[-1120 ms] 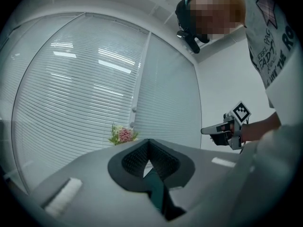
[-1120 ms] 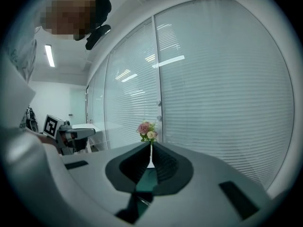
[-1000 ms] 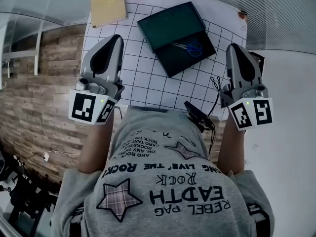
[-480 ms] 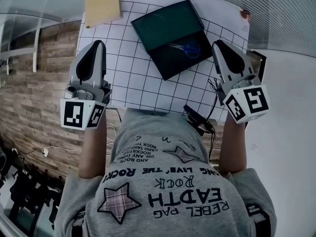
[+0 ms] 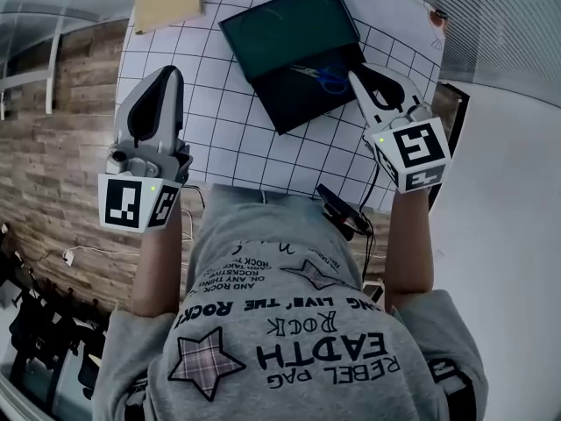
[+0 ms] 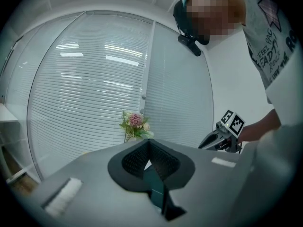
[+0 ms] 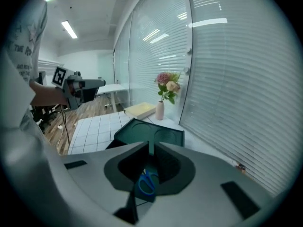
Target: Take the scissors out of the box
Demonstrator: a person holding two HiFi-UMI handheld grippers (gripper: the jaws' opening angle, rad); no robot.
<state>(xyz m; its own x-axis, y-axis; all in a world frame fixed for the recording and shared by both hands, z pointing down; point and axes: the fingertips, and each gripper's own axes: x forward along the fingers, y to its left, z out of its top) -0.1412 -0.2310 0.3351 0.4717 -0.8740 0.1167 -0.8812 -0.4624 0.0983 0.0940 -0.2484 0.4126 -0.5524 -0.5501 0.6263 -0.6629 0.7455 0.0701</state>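
**Approach step.** The right gripper [image 5: 359,81], jaws pressed together and empty, hangs tilted down at the near edge of the open box [image 5: 294,103]. The scissors [image 5: 323,74] lie flat on the box floor, just ahead of and below its tips. Their blue loops sit nearest the gripper. The blades appear to point away from it and to its left, though they show dimly, so the long axis runs obliquely to the gripper's own line. Next the jaws must part, then close on a loop. The left gripper [image 5: 166,77], likewise closed on nothing, is well off to the side.
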